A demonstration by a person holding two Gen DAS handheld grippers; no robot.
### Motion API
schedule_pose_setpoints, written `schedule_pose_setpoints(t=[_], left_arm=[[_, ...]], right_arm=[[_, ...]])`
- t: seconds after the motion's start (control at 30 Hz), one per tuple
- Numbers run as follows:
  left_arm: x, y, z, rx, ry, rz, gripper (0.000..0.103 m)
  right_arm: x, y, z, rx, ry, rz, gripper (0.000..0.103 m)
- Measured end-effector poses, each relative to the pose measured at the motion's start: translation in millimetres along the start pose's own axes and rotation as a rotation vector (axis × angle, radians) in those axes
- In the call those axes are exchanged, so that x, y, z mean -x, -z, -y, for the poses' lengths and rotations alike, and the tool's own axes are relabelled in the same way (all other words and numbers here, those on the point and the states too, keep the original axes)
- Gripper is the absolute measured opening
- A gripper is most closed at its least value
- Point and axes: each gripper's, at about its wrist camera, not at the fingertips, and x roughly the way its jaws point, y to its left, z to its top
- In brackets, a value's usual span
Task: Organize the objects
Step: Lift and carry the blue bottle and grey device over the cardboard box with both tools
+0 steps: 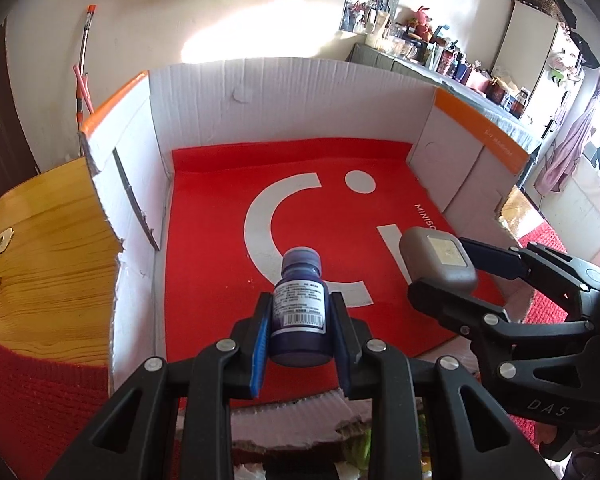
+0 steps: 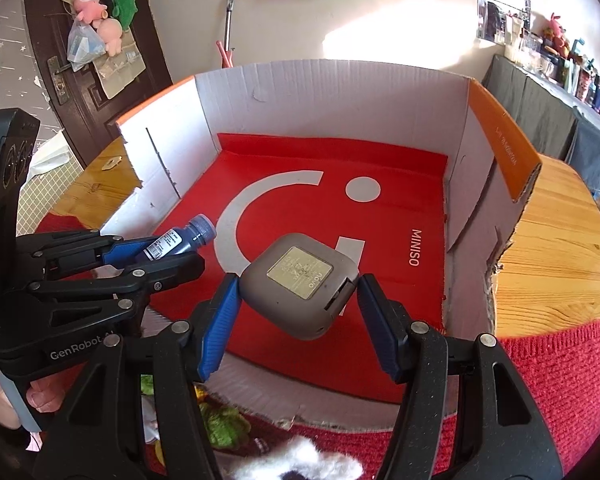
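My left gripper point(image 1: 300, 332) is shut on a small dark blue bottle point(image 1: 300, 304) with a white label, cap pointing forward over the box. The same bottle point(image 2: 180, 240) shows in the right wrist view, held in the left gripper point(image 2: 168, 250). My right gripper point(image 2: 296, 296) is shut on a grey rounded square case point(image 2: 300, 284) with a gold label, gripped at two corners. That case point(image 1: 440, 260) and the right gripper point(image 1: 444, 268) appear at the right of the left wrist view. Both objects hang above the open cardboard box point(image 1: 284, 96), whose floor is a red sheet point(image 1: 204, 240) with a white logo.
The box has white walls with orange edges point(image 2: 504, 148) and a torn near wall point(image 2: 300, 408). It stands on a wooden table point(image 2: 560, 248) partly covered by a red cloth point(image 2: 560, 392). A green plush and white fluffy item point(image 2: 300, 460) lie in front of the box.
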Motion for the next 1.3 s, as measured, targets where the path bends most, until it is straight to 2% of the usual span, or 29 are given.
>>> schedule_pose_setpoints(t=[0.23,0.63,1.3], left_arm=[[-12,-3,-3,0.005,0.005,-0.031,0.028],[-18,-3,-5,0.005,-0.006,-0.040,0.029],[-16,-4,-6,0.014,0.000,-0.039,0.029]], right_arm=[[-12,-2,2,0.000,0.006,-0.029,0.058],[-30,1,3,0.011,0.031,-0.099,0.058],[-31,1,3,0.011,0.034,-0.102,0.060]])
